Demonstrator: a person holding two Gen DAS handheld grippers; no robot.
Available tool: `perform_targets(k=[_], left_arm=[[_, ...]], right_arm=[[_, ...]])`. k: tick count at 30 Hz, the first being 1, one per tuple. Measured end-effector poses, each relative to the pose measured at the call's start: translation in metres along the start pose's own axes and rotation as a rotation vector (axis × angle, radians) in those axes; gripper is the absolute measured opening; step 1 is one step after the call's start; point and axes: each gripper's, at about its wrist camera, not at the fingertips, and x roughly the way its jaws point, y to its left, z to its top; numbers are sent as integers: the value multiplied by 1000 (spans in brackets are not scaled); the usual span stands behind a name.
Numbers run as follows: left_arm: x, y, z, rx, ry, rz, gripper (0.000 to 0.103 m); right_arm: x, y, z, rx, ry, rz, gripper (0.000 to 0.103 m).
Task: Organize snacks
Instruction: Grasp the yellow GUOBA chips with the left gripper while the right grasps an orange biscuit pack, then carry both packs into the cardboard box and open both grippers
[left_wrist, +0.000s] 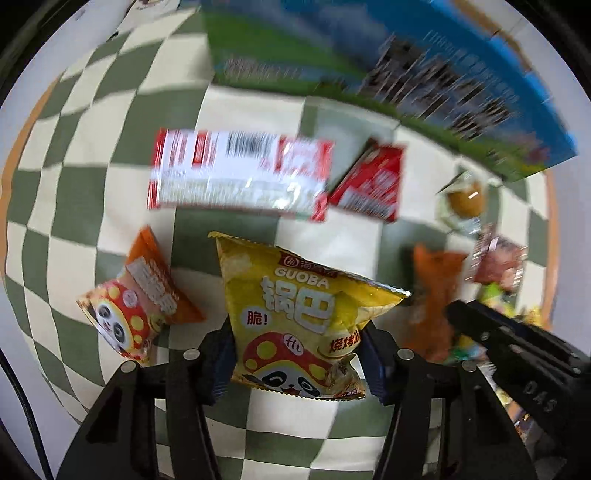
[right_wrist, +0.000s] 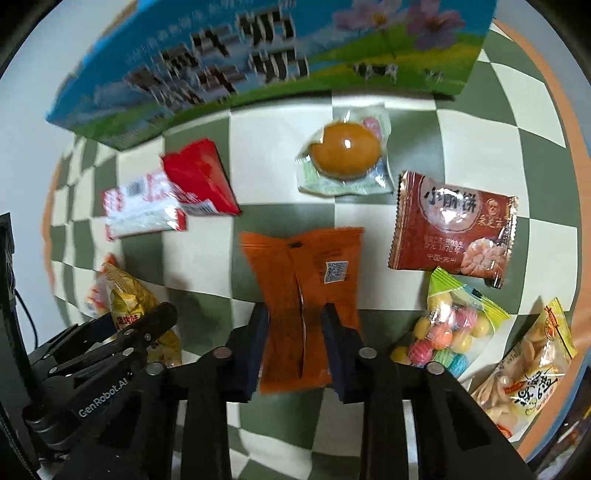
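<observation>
Left gripper (left_wrist: 295, 354): clamped on the yellow Guoba bag (left_wrist: 295, 317), held above the checkered cloth (left_wrist: 92, 206).
Right gripper (right_wrist: 295, 347): pinched the orange packet (right_wrist: 306, 295) at its lower half, off the cloth.
Box (right_wrist: 258, 62): blue-and-green carton stood at the far edge.
Loose snacks: red-and-white wafer pack (left_wrist: 240, 173), candy-ball bag (right_wrist: 450, 325) lay on the cloth.

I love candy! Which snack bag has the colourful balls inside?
The clear bag with green edges, lying right of the orange packet in the right gripper. Only it shows round pink, yellow and blue balls.
</observation>
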Motion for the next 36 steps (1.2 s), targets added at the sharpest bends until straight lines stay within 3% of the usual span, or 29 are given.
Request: perform_targets(k=[5,6,7,8,15,18,20,22,24,26,31,36], left_arm=[[-8,-11,16,53,-23,18,55],[-4,-10,19,50,-10,15,55],[4,-9,21,47,9,14,55],[12,-7,21,46,25,15,55],[55,-6,18,26,114,45,55],[59,-6,15,17,120,47,55],[58,-6,14,18,118,45,55],[56,-4,14,17,116,44,55],[57,-3,17,11,116,43,55],[60,-1,16,7,117,42,55],[66,3,11,13,116,53,55],[69,1,-3,17,104,70,55]], right_arm=[[-12,-19,27,-18,16,2,31],[-12,-26,29,-12,25,-2,45],[-9,-26,34,-3,37,-12,68],[-4,-28,39,6,43,-8,76],[46,-38,40,16,119,44,76],[53,-39,38,12,100,8,75],[54,-30,36,-14,78,-12,63],[51,-25,34,-34,69,-37,63],[45,-19,31,-65,53,-81,68],[40,-19,26,-85,67,-94,84],[46,-20,16,-109,94,-128,86],[49,-31,14,-21,60,-152,62]])
